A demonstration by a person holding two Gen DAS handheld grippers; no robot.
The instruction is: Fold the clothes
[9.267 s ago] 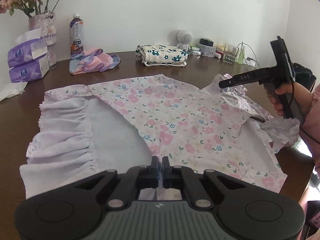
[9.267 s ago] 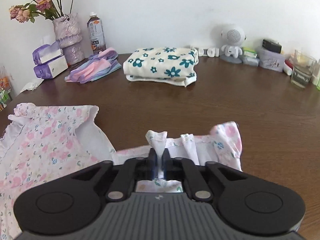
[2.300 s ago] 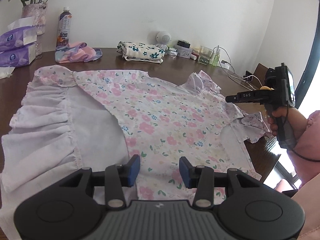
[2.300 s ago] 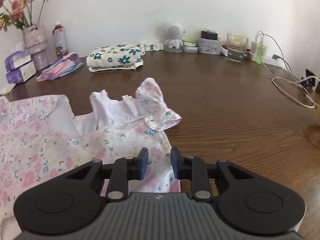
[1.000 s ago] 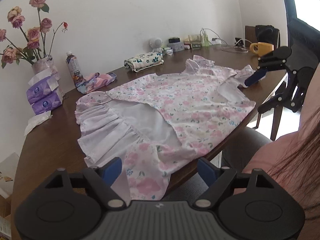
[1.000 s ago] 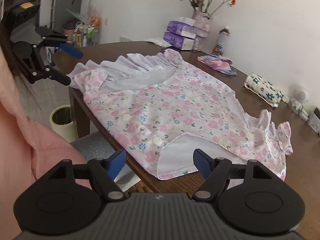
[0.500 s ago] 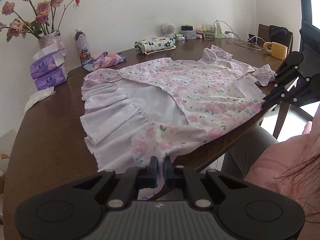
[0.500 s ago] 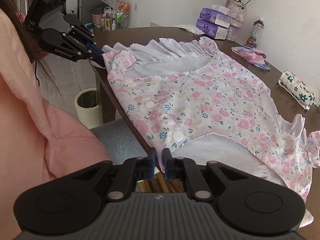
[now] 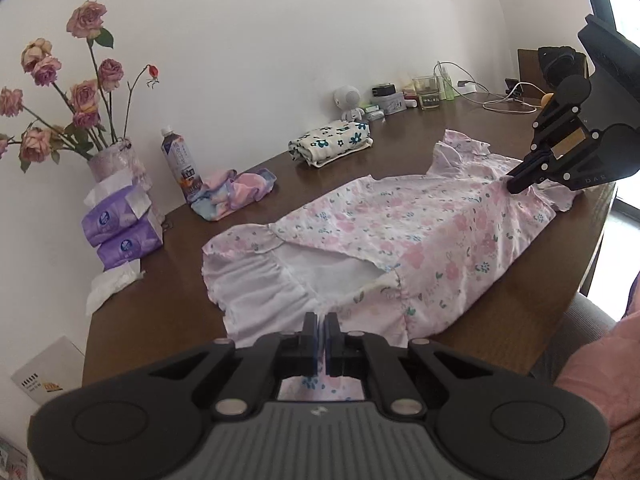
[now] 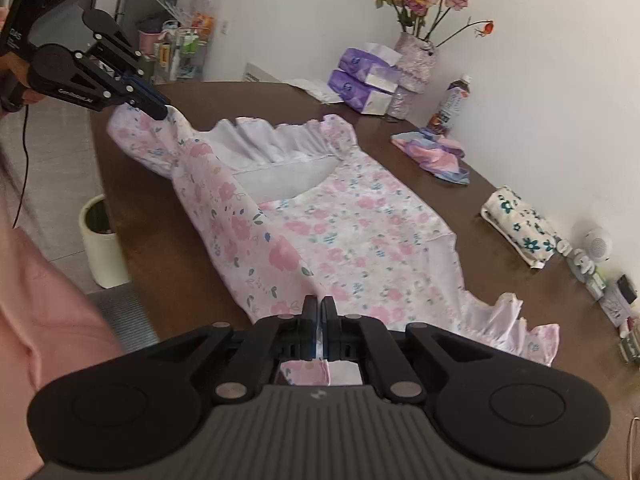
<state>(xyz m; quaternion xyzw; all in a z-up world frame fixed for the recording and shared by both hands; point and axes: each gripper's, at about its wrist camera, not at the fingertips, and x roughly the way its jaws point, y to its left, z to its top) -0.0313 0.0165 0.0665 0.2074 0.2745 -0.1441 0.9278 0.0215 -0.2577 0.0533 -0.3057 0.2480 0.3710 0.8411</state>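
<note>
A pink floral dress (image 9: 420,224) with a white ruffled hem lies spread on the dark wooden table (image 9: 160,312). My left gripper (image 9: 321,322) is shut on the near edge of the dress at the hem end, and the cloth is lifted a little off the table. My right gripper (image 10: 319,307) is shut on the near edge at the bodice end of the dress (image 10: 320,236). Each gripper shows in the other's view: the right gripper (image 9: 514,184) at the far right, the left gripper (image 10: 158,110) at the upper left, both pinching cloth.
A folded cream garment with blue flowers (image 9: 330,142) and a crumpled pink-and-purple cloth (image 9: 232,192) lie at the back. A vase of roses (image 9: 114,164), tissue packs (image 9: 120,232) and a bottle (image 9: 182,170) stand at the left. A waste bin (image 10: 100,240) stands on the floor.
Both grippers went from wide open to shut on the dress's near edge. They then rose and carried that edge inward over the table, so the front strip now folds up.
</note>
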